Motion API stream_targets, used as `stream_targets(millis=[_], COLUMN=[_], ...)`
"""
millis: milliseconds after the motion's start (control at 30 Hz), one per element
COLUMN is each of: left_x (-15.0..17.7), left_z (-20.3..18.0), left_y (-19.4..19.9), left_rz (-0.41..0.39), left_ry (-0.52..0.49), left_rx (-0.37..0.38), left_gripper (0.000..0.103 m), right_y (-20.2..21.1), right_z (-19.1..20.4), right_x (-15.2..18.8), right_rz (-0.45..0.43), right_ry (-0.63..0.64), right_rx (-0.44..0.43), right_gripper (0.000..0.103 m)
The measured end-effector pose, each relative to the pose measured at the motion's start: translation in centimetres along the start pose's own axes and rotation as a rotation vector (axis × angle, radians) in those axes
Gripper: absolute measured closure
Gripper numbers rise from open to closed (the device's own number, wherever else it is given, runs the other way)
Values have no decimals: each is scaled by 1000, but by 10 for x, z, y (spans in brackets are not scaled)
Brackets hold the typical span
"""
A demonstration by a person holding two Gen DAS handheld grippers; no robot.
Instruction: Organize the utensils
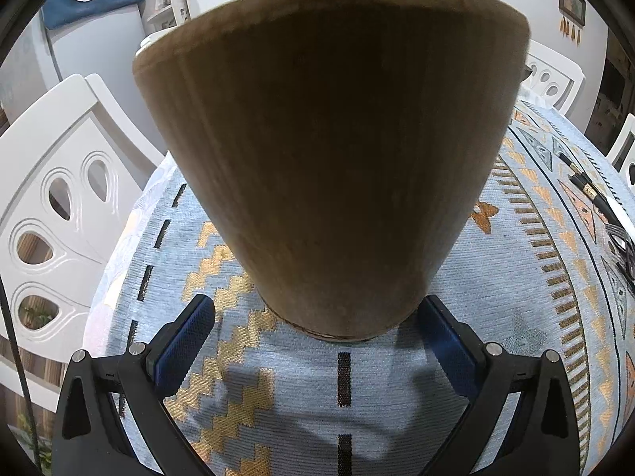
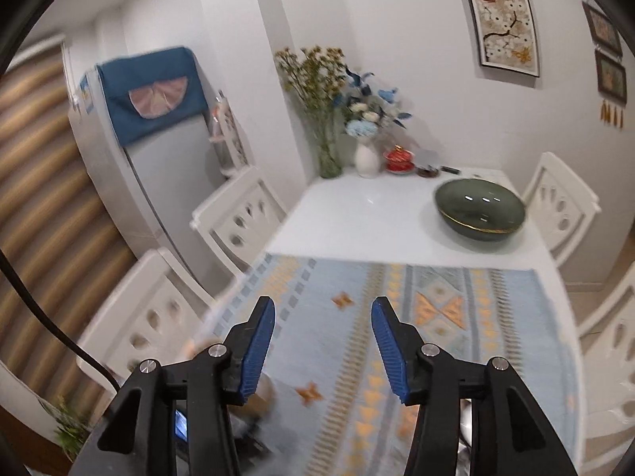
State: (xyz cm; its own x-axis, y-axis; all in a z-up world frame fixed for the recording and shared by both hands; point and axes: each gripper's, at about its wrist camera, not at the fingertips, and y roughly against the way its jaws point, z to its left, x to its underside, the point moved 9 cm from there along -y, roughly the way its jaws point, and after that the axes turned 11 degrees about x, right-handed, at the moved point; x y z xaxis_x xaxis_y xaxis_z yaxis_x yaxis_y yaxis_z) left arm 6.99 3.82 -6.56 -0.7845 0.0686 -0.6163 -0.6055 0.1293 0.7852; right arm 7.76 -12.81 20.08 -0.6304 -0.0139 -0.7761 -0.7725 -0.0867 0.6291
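A tall wooden utensil holder (image 1: 329, 158) stands on the patterned blue cloth (image 1: 397, 396) and fills most of the left wrist view. My left gripper (image 1: 317, 329) is open, its blue pads (image 1: 186, 345) on either side of the holder's base, apart from it. Several dark utensils with gold bands (image 1: 595, 198) lie on the cloth at the far right edge. My right gripper (image 2: 323, 349) is open and empty, held above the cloth (image 2: 357, 317). A blurred brown shape (image 2: 262, 400) shows below its left finger; I cannot tell what it is.
White chairs (image 1: 51, 206) stand at the table's left, and another white chair (image 2: 563, 202) stands at the right. A dark green bowl (image 2: 480, 210) sits on the bare white tabletop (image 2: 357, 214) beyond the cloth. Vases of flowers (image 2: 365, 158) stand at the far end by the wall.
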Motion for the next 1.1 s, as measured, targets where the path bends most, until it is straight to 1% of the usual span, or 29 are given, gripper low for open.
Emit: stream_targets(millis=[100,233,400,533,833,1000,1100], left_x=[1,2,2,2,2,2,1], left_z=[-1,-4,-7,-7,-7,-6,-2], left_y=[-1,0,0,0,1,1,-1], left_rz=[-1,-2,-1,-2,-1,4,8], left_ry=[-2,-7,-8,-8,-7,-3,7], left_rx=[-3,-10,-10,-10,-8,-4,1], left_gripper=[1,1,1,1,1,0,0], right_y=[-3,-11,-18,-21,-30,-37,-41], right_z=[-18,-41,-62,-75,-90,-124,-138], right_x=[28,69,100,113,124,130,132], right_rz=[61,163,232,259,310,336,355], right_ry=[14,-34,-61,-73,-107,-213,-265], right_rx=[56,74,108,125,138,158,153], right_gripper=[54,54,54,54,54,54,54])
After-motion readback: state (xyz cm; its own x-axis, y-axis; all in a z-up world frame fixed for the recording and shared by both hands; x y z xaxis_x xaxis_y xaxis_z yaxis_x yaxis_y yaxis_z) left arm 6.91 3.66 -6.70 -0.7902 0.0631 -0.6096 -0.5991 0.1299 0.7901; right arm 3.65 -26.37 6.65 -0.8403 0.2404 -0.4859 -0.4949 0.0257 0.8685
